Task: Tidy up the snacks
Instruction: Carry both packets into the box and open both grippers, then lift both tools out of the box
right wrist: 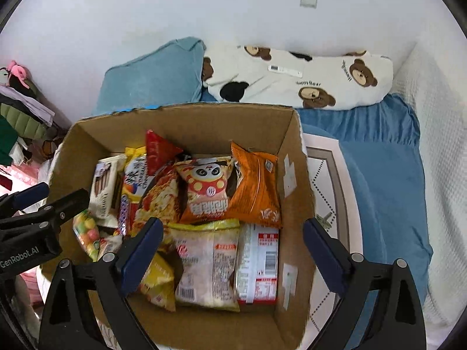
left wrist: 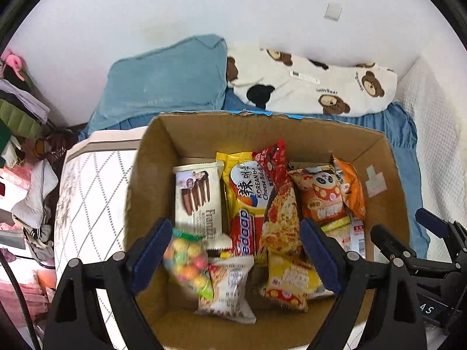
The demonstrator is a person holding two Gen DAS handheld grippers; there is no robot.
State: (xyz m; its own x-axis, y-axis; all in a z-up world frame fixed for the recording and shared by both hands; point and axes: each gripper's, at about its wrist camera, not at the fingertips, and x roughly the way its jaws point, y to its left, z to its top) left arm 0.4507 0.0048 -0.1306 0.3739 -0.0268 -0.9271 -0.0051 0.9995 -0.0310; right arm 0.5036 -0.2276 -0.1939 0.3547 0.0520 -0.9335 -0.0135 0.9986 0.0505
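- Nearest our left wrist camera is the left gripper (left wrist: 236,258), its blue-padded jaws spread wide and holding nothing, hovering over the box (left wrist: 392,175).
- Just inside its left finger (left wrist: 151,250) we see the candy bag (left wrist: 186,262), blurred; we cannot tell whether pad and bag touch.
- Between the fingers, below the tips, lie a white packet (left wrist: 227,288) and a yellow packet (left wrist: 289,280).
- Ahead of the tips stand the wafer pack (left wrist: 198,195), the yellow noodle pack (left wrist: 245,201) and the red noodle pack (left wrist: 278,201), side by side and leaning on one another.
- Ahead and to the right we see the panda pack (left wrist: 321,192), with an orange bag (left wrist: 351,186) behind it.
- The right gripper (right wrist: 233,250) is also spread apart and empty, over the same box from the right side.
- Between its fingers lie a pale bag (right wrist: 204,259) and a red-and-white pack (right wrist: 258,262), touching.
- The box sits on a quilted pad (left wrist: 87,192), on a bed with a blue sheet (right wrist: 379,175).
- Beyond the box are a blue pillow (left wrist: 166,78) and a bear pillow (left wrist: 315,84), against the wall.
- Far left we see piled clothes (left wrist: 20,108).
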